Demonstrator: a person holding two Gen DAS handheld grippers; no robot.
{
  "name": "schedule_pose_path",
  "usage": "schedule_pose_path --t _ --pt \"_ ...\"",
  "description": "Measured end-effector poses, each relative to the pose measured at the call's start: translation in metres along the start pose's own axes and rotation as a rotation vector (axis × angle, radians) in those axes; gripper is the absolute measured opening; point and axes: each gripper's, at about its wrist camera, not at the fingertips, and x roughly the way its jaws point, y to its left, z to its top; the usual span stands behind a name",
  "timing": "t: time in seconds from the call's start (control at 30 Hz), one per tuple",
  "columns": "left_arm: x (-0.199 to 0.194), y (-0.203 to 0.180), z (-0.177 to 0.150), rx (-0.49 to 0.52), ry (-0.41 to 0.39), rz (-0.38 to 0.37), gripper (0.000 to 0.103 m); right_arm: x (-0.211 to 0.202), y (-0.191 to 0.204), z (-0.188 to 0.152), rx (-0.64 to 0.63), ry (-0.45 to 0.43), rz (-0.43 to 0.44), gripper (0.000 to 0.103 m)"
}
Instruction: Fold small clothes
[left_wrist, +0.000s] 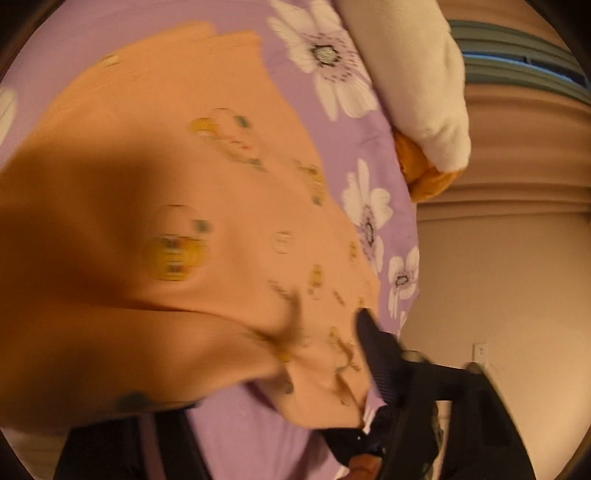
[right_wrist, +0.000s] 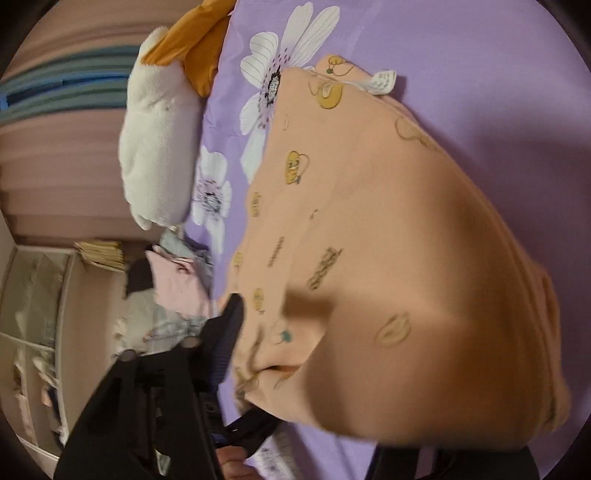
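A small peach garment (left_wrist: 192, 206) with yellow cartoon prints lies on a purple flowered bedsheet (left_wrist: 295, 48). My left gripper (left_wrist: 325, 354) is shut on the garment's edge and lifts it; one black finger (left_wrist: 373, 347) shows, the other is under the cloth. In the right wrist view the same garment (right_wrist: 388, 240) fills the middle, a white care label (right_wrist: 382, 81) at its far end. My right gripper (right_wrist: 258, 343) is shut on its near edge; one black finger (right_wrist: 231, 325) shows at the left, the other is hidden by cloth.
A white and orange plush toy (left_wrist: 417, 92) lies at the bed's edge, also in the right wrist view (right_wrist: 159, 147). A pile of pale clothes (right_wrist: 177, 280) sits beside the bed. Shelves (right_wrist: 33, 332) stand at the left. Pink curtains (left_wrist: 528, 147) hang behind.
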Motion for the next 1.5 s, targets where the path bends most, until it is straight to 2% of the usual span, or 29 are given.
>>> schedule_pose_path --t 0.07,0.17,0.2,0.27,0.33,0.4,0.43,0.47,0.5,0.57,0.6,0.7,0.77,0.8,0.83,0.87,0.9,0.93,1.0,1.07,1.13,1.2,1.23,1.27,1.3,1.33,1.4,1.5 --pt "-0.004 0.014 -0.001 -0.031 -0.012 -0.025 0.041 0.000 -0.008 0.000 0.002 -0.016 -0.014 0.025" --pt "-0.015 0.024 -0.006 -0.064 -0.039 -0.054 0.039 -0.005 -0.025 -0.002 0.076 -0.043 0.056 0.021" --pt "-0.019 0.025 -0.006 -0.076 -0.048 -0.041 0.039 -0.008 -0.028 -0.003 0.097 -0.041 0.068 0.021" --pt "-0.026 0.021 -0.007 -0.073 -0.042 0.003 0.040 -0.016 -0.030 -0.003 0.121 -0.045 0.078 0.025" --pt "-0.037 0.014 -0.010 -0.033 -0.072 0.075 0.042 -0.028 -0.031 -0.003 0.124 -0.058 0.064 0.025" --pt "-0.048 0.007 -0.016 0.059 -0.137 0.173 0.042 -0.037 -0.027 -0.005 0.081 -0.082 0.013 0.021" --pt "-0.055 0.006 -0.021 0.105 -0.182 0.243 0.039 -0.041 -0.026 -0.006 0.048 -0.095 -0.016 0.009" --pt "-0.060 0.004 -0.025 0.131 -0.206 0.293 0.032 -0.043 -0.026 -0.006 0.020 -0.104 -0.054 0.008" --pt "-0.064 0.003 -0.027 0.152 -0.224 0.323 0.030 -0.044 -0.028 -0.006 0.013 -0.097 -0.067 0.007" --pt "-0.070 0.004 -0.031 0.168 -0.241 0.318 0.020 -0.048 -0.034 -0.006 0.034 -0.095 -0.030 0.007" --pt "-0.072 0.004 -0.031 0.170 -0.243 0.342 0.017 -0.052 -0.034 -0.007 0.029 -0.103 -0.030 0.007" --pt "-0.079 0.007 -0.033 0.165 -0.245 0.344 0.016 -0.061 -0.029 -0.010 -0.011 -0.121 -0.080 0.009" --pt "-0.080 0.010 -0.035 0.144 -0.236 0.276 0.020 -0.060 -0.027 -0.012 -0.031 -0.108 -0.082 0.016" --pt "-0.078 0.012 -0.034 0.127 -0.216 0.249 0.027 -0.054 -0.030 -0.012 -0.009 -0.078 -0.078 0.023" --pt "-0.069 0.015 -0.030 0.083 -0.171 0.195 0.051 -0.050 -0.034 -0.012 0.024 -0.066 -0.053 0.033" --pt "-0.065 0.018 -0.027 0.054 -0.155 0.137 0.068 -0.048 -0.037 -0.013 0.068 -0.068 0.005 0.039" --pt "-0.063 0.019 -0.025 0.035 -0.162 0.082 0.071 -0.046 -0.039 -0.013 0.095 -0.076 0.055 0.040" --pt "-0.061 0.017 -0.021 0.032 -0.179 0.064 0.071 -0.044 -0.037 -0.012 0.108 -0.081 0.067 0.041" --pt "-0.055 0.012 -0.015 0.036 -0.187 0.073 0.071 -0.039 -0.031 -0.008 0.103 -0.092 0.034 0.042" --pt "-0.046 0.011 -0.007 0.020 -0.186 0.079 0.071 -0.032 -0.028 -0.006 0.113 -0.100 0.052 0.046" --pt "-0.044 0.007 -0.003 0.031 -0.204 0.050 0.071 -0.025 -0.026 -0.002 0.132 -0.097 0.086 0.046" --pt "-0.038 0.009 0.002 0.013 -0.202 0.037 0.067 -0.015 -0.024 0.003 0.116 -0.098 0.080 0.041" --pt "-0.034 0.014 0.006 -0.024 -0.212 0.046 0.060 -0.010 -0.024 0.005 0.122 -0.099 0.061 0.032" --pt "-0.032 0.016 0.008 -0.036 -0.220 0.059 0.047 -0.008 -0.025 0.007 0.123 -0.103 0.052 0.022" --pt "-0.028 0.017 0.010 -0.034 -0.232 0.093 0.038 -0.005 -0.025 0.007 0.113 -0.108 0.044 0.016" --pt "-0.026 0.019 0.011 -0.032 -0.235 0.122 0.023 -0.002 -0.026 0.008 0.090 -0.113 0.029 0.007" --pt "-0.024 0.024 0.010 -0.036 -0.256 0.132 0.019 0.002 -0.028 0.008 0.046 -0.126 0.014 0.007" --pt "-0.035 0.009 0.001 -0.032 -0.274 0.218 0.013 -0.006 -0.025 0.011 0.063 -0.099 0.063 0.008"
